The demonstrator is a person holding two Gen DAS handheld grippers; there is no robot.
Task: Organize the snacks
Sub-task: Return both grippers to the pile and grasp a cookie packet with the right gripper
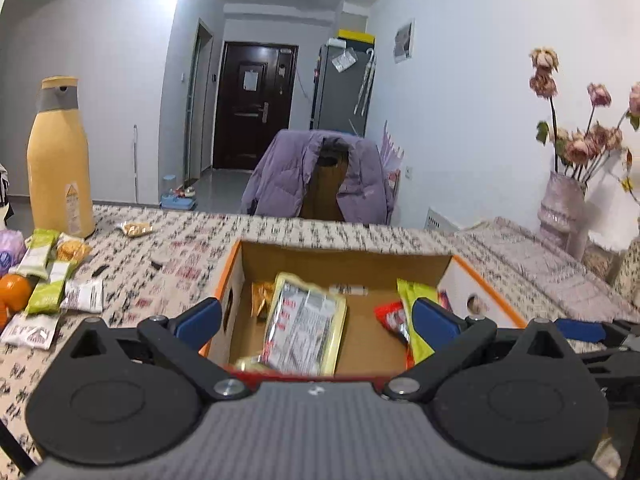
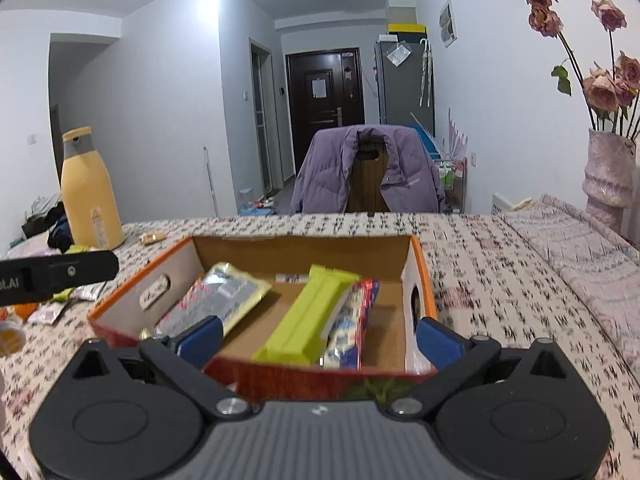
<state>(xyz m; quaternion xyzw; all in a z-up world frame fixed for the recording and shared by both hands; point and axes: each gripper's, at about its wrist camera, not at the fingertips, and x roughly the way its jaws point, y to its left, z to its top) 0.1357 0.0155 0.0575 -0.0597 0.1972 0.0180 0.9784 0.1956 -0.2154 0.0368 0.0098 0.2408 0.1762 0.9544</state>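
An open cardboard box [image 1: 344, 270] with orange edges stands on the patterned tablecloth. Inside lie a silver-and-yellow packet [image 1: 304, 324], a green packet [image 1: 412, 296], a red packet [image 1: 390, 316] and a small orange packet [image 1: 262, 298]. My left gripper [image 1: 318, 320] hangs open over the box's near side with nothing held. In the right wrist view the same box [image 2: 300, 252] holds the silver packet [image 2: 224, 296], a green bar [image 2: 308, 316] and a blue-and-red packet [image 2: 352, 320]. My right gripper [image 2: 320, 340] is open and empty at the box's near wall.
Loose green packets [image 1: 48, 292], white packets [image 1: 84, 296] and an orange fruit [image 1: 14, 292] lie left of the box. A tall yellow bottle [image 1: 60, 160] stands at the back left, a vase of dried flowers [image 2: 608, 176] at the right. A chair with a purple jacket [image 1: 320, 176] sits behind the table.
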